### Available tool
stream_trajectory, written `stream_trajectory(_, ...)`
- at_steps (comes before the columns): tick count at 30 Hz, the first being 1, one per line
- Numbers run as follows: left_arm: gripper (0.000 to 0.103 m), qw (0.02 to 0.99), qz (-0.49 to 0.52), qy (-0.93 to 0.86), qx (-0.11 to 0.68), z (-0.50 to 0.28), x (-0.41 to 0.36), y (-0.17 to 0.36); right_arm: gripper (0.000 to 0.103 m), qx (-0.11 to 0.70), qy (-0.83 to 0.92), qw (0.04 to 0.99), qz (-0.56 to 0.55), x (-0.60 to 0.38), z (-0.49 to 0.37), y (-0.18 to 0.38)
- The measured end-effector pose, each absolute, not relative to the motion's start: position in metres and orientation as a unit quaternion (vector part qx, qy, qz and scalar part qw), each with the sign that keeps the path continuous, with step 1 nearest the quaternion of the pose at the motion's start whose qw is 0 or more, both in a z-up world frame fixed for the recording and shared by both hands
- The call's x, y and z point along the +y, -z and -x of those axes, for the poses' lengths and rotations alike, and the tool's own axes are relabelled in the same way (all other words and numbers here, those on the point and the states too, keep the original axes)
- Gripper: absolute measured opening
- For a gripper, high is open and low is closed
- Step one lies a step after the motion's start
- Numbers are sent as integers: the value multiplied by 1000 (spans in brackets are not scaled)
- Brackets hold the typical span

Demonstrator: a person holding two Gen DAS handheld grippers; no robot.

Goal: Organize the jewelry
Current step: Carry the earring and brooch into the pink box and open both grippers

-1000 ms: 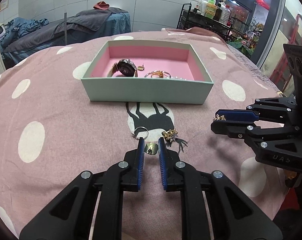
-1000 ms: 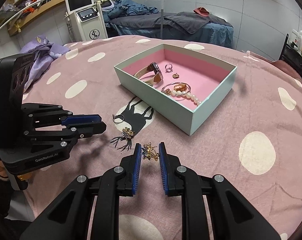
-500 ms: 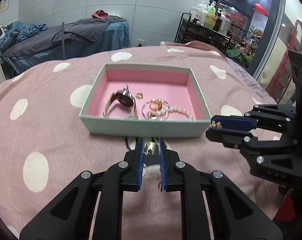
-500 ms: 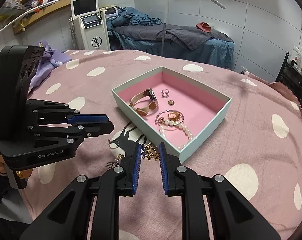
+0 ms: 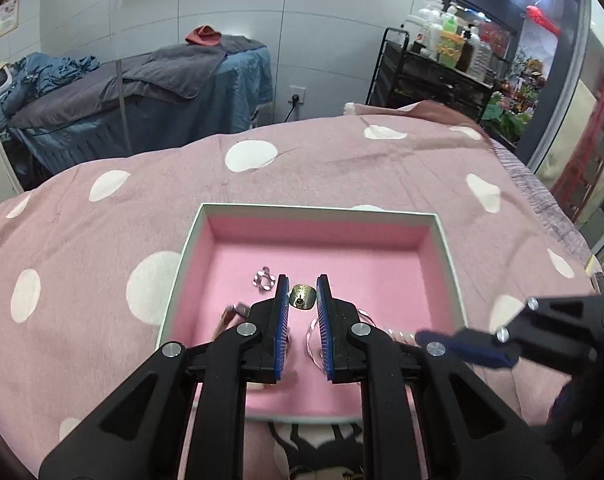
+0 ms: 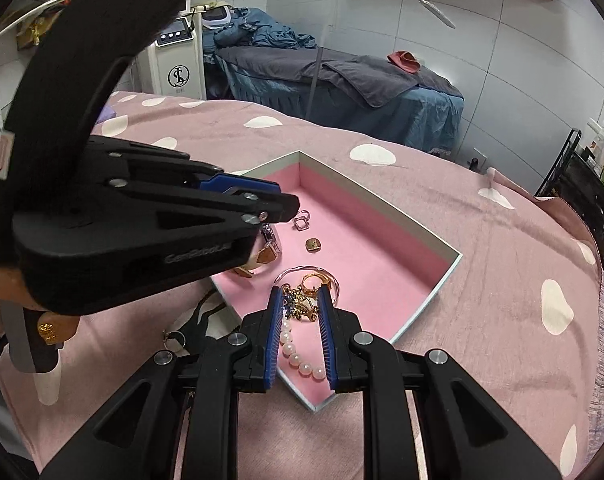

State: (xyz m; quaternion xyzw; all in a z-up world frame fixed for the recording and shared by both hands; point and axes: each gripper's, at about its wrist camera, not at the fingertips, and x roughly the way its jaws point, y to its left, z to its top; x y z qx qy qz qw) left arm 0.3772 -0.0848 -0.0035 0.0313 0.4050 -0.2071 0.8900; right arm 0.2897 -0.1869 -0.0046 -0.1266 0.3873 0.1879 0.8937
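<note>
A shallow mint-green cardboard box with a pink felt lining (image 5: 448,264) sits on a bed covered in a dusty-pink cloth with white polka dots (image 5: 81,240). Two black hand-held tongs with blue ribbed pads hover over the box.

The left gripper (image 5: 303,294) is narrowly parted and pinches a small gold square earring with a dark centre (image 5: 302,298) above the middle of the lining. The right gripper (image 6: 300,304) is also narrowly parted around a tangled gold and blue brooch-like piece (image 6: 299,305), held over the near corner of the box.

Already lying inside the box: a silver openwork ring (image 6: 302,222), a second small gold square earring (image 6: 313,244), a tan leather-strap wristwatch (image 6: 263,254), a thin clear bangle with a gold clasp (image 6: 314,276), and a string of white pearl beads (image 6: 297,354).

Outside the box, a small silver ring (image 6: 176,337) lies on a black silhouette print on the cloth; a gold piece near it is hard to make out at the bottom edge of the left view.

Judging from this, the sorting looks mostly done: two pieces are held above the box, not yet released, and at least the ring remains to be collected
</note>
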Motion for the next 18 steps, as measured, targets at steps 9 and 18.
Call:
stream_trajectory(9, 15, 867, -36, 204, 454, -421, -101, 27, 17, 415, -180, 885, 106, -184, -315, 21)
stream_trajectory(18, 15, 850, -47, 209, 481, -435, -117, 45, 17, 426, -166, 883, 105, -184, -330, 32)
